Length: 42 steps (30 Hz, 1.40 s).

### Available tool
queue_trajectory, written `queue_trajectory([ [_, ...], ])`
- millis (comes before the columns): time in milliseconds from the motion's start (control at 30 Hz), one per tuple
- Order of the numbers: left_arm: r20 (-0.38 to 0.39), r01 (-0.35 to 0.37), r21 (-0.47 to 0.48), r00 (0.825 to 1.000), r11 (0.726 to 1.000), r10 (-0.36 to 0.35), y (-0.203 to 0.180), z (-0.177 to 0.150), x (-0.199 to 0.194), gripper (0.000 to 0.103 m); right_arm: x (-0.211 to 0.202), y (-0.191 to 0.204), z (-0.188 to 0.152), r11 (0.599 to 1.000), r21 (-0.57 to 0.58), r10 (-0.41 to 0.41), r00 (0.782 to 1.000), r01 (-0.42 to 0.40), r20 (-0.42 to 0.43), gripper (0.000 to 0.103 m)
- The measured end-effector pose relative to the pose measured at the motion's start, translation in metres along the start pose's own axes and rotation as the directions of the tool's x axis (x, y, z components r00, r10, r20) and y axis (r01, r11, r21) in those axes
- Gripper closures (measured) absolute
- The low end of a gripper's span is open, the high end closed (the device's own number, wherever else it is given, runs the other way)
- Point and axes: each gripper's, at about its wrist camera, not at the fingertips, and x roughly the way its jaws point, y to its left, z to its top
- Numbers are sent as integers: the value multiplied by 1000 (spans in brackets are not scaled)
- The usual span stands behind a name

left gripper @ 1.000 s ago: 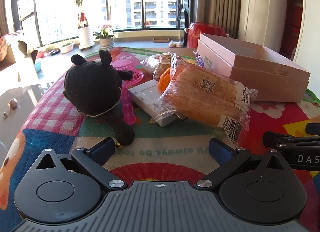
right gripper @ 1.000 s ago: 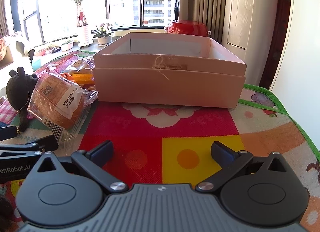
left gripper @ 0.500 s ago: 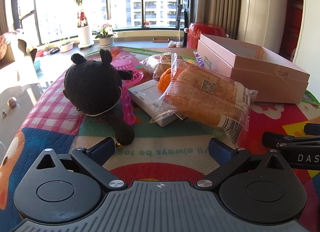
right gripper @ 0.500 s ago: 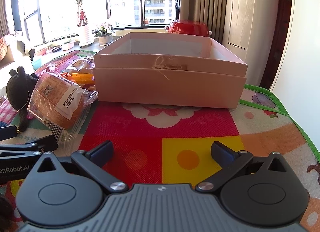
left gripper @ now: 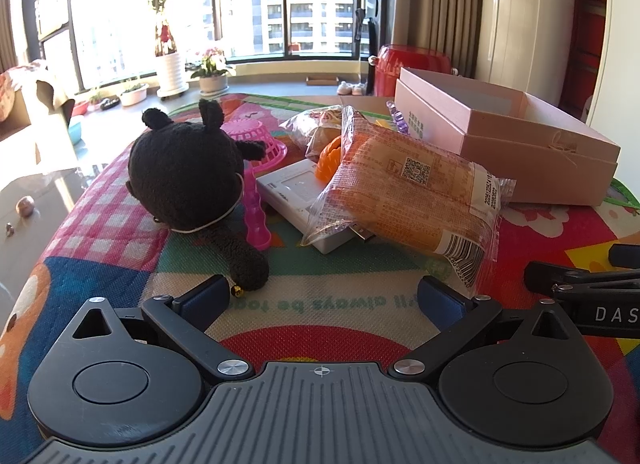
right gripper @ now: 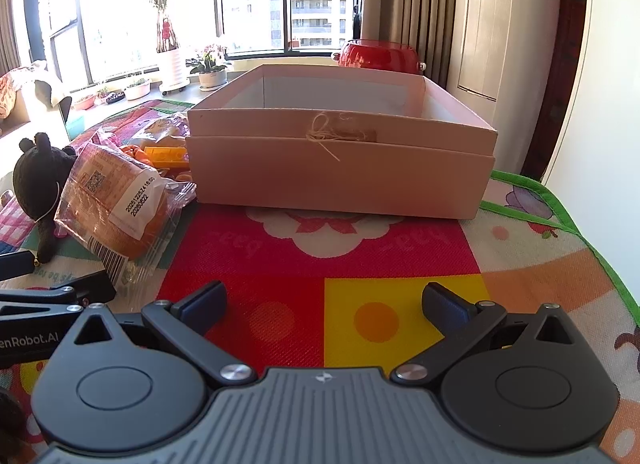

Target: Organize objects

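Left gripper (left gripper: 324,298) and right gripper (right gripper: 325,304): jaws spread wide, both empty. Bread packet (left gripper: 408,192) lies just left of the pink box (right gripper: 340,160), long axis running toward it, propped tilted on a white device (left gripper: 292,190).

The right tool (right gripper: 324,300) sits low over the colourful mat (right gripper: 384,260), its two blue-padded fingers spread wide with nothing between them, just the red and yellow squares. Straight ahead is the open pink box (right gripper: 340,168), empty as far as the inside shows, with a little twine bow on its front wall. Off to the left a bagged loaf of bread (right gripper: 114,204) leans among some orange toys (right gripper: 166,154) just beside the box, and a black plush toy (right gripper: 38,184) stands at the far left. The left tool (right gripper: 52,296) pokes in at the left edge. A red pot (right gripper: 378,56) sits behind the box.
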Motion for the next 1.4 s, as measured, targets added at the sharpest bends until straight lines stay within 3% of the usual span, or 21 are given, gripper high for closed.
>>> queue_trajectory([
  [1200,0,-11,10,1000,1000,11,-2,-1,-3,0,-1,-3,1,999,-18,26,1000,-26,-12,0],
  [1400,-1,-1,-14,1000,1000,1,1,0,-5,0,-1,-5,6,996,-63,54,997,-58,-62,0],
])
